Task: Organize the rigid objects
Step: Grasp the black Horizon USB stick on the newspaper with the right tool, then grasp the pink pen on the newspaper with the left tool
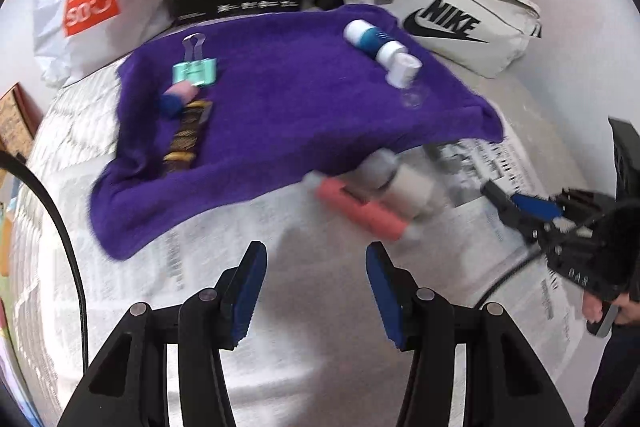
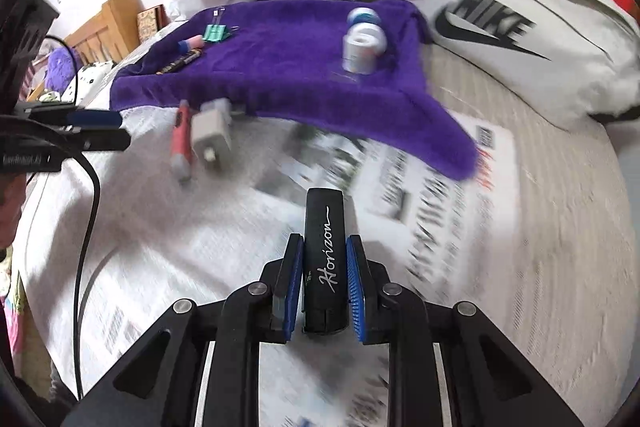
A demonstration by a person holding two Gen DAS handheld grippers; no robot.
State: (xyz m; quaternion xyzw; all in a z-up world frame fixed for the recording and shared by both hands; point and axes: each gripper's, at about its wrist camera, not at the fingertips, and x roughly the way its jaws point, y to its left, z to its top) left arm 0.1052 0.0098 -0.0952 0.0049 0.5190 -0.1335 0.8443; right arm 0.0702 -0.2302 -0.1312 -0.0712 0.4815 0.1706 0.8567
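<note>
The right tool (image 2: 323,281) pinches a black, flat, oblong object (image 2: 323,251) with the white script word "Horizon" along it. It stands between the blue pads, its end pointing forward above the newspaper (image 2: 420,187), in front of the purple towel (image 2: 288,67). The left tool (image 1: 316,291) is spread and holds nothing.

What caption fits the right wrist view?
Right gripper fingers clamp a black Horizon stick above newspaper, facing a purple towel.

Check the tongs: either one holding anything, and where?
Right tongs clamp a black lighter by its lower body. Left tongs are open and empty.
</note>
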